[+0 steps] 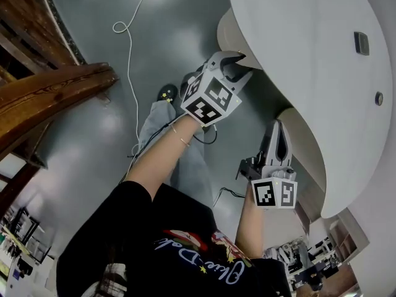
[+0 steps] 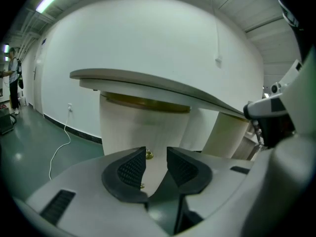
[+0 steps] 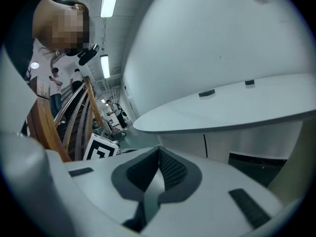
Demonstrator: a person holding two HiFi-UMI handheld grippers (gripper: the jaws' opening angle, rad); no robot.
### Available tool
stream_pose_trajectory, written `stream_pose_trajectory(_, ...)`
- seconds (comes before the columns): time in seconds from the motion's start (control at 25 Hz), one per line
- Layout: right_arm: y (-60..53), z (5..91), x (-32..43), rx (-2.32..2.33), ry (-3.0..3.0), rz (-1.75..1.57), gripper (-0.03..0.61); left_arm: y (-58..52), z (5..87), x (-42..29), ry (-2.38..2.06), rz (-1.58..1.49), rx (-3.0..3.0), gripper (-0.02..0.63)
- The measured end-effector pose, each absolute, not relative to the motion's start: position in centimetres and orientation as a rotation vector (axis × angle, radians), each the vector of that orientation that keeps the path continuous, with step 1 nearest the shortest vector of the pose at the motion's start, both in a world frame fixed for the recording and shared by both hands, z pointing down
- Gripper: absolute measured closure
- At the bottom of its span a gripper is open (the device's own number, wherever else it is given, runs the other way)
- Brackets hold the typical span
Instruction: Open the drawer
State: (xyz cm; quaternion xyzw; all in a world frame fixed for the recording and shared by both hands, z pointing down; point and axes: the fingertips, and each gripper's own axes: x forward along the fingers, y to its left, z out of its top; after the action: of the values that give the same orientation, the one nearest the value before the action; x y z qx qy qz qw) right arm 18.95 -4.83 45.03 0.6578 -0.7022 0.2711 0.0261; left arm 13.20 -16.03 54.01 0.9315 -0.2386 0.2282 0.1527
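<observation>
Left gripper jaws apart, nothing between. Brass knob shows through gap, not touched, on cream drawer unit under curved desktop. Right gripper jaws closed, empty, near desktop edge. White cable trails across floor; wooden railing left.

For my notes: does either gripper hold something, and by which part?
Nothing is held. The left gripper is open before a brass knob; the right gripper is shut, empty.
</observation>
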Motion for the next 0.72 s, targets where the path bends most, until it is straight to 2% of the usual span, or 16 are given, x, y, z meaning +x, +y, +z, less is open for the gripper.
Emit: stream_pose_trajectory(0.72,-3.8,47.2,20.7,2.037,-2.111,0.863,0.578,-18.8,61.5,17.1,-0.712,0.702,2.577,0.502)
